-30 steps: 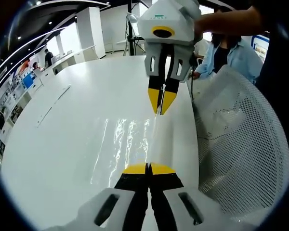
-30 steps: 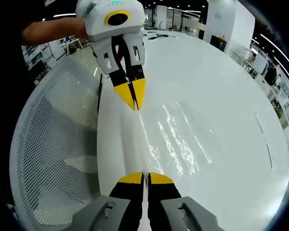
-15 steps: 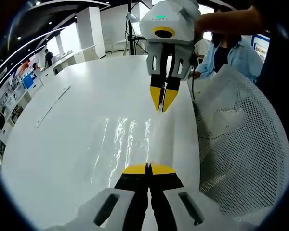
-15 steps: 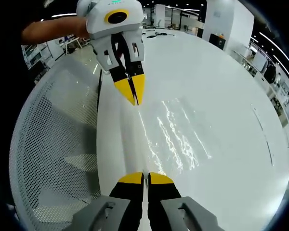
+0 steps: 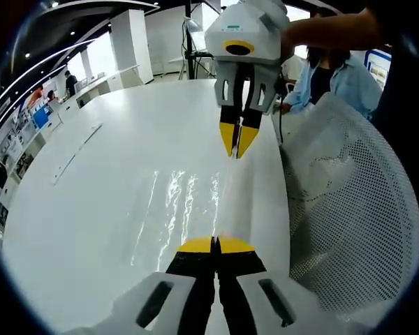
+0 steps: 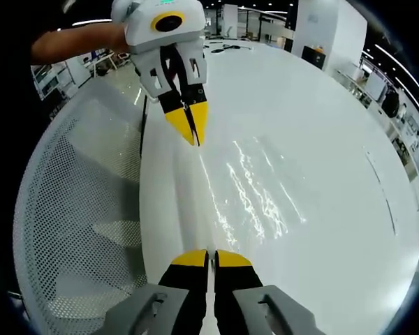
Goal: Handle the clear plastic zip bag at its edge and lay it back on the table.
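Since a second ago the two grippers have drawn a little further apart, pulling the clear plastic zip bag tauter along its edge. Nearest in the left gripper view, the left gripper, yellow-tipped and black, is clamped on the bag's near edge. The bag lies glinting on the glossy white round table. Beyond it, the right gripper pinches the far edge, jaws together. Beside the table stands a white perforated mesh chair.

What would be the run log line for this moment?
left gripper: shut on zip bag edge | right gripper: shut on same edge, opposite end | bag: stretched between both, over white table
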